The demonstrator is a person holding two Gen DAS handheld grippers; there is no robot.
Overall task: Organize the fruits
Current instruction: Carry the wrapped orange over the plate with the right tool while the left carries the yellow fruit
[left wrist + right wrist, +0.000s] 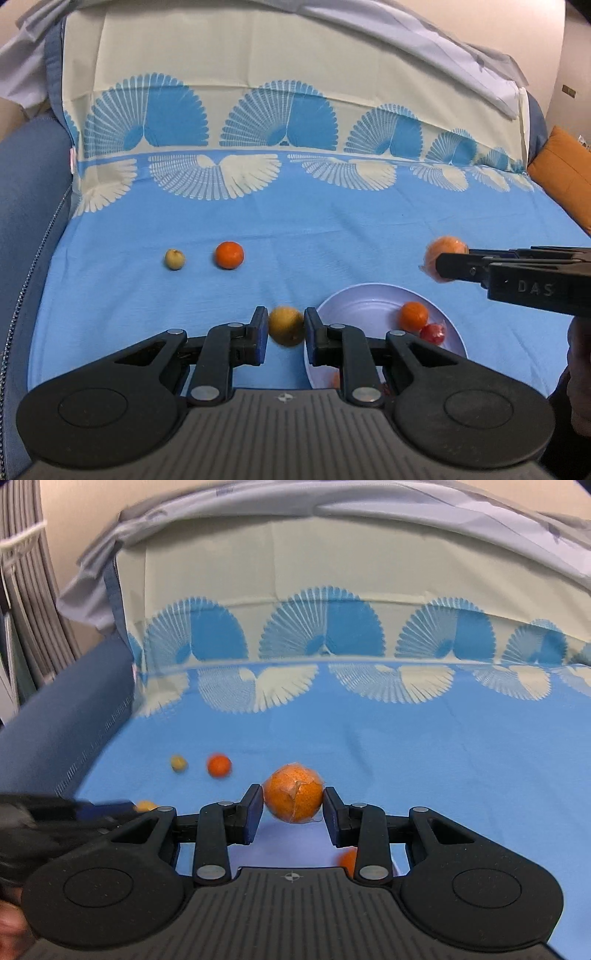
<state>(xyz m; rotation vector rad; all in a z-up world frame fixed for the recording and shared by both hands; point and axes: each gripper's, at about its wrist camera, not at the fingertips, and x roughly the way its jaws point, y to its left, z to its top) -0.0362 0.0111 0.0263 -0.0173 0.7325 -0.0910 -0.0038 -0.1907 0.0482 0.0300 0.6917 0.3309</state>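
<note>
My left gripper [285, 326] is shut on a yellow-brown round fruit [286, 325], beside the left rim of a pale lilac plate [362, 302]. The plate holds a small orange [413, 316] and a red fruit [434, 333]. My right gripper [293, 805] is shut on a large wrapped orange [293, 796] above the plate [288, 843]; it also shows in the left wrist view [443, 254]. A small orange [229, 254] and a pale yellow fruit [174, 259] lie on the blue cloth at the left; both also show in the right wrist view [219, 765] [178, 763].
The blue and cream fan-patterned cloth [332, 229] covers a sofa seat and backrest. A dark blue armrest [29, 206] stands at the left. An orange cushion [565, 173] sits at the right. A grey sheet [332, 509] drapes over the backrest top.
</note>
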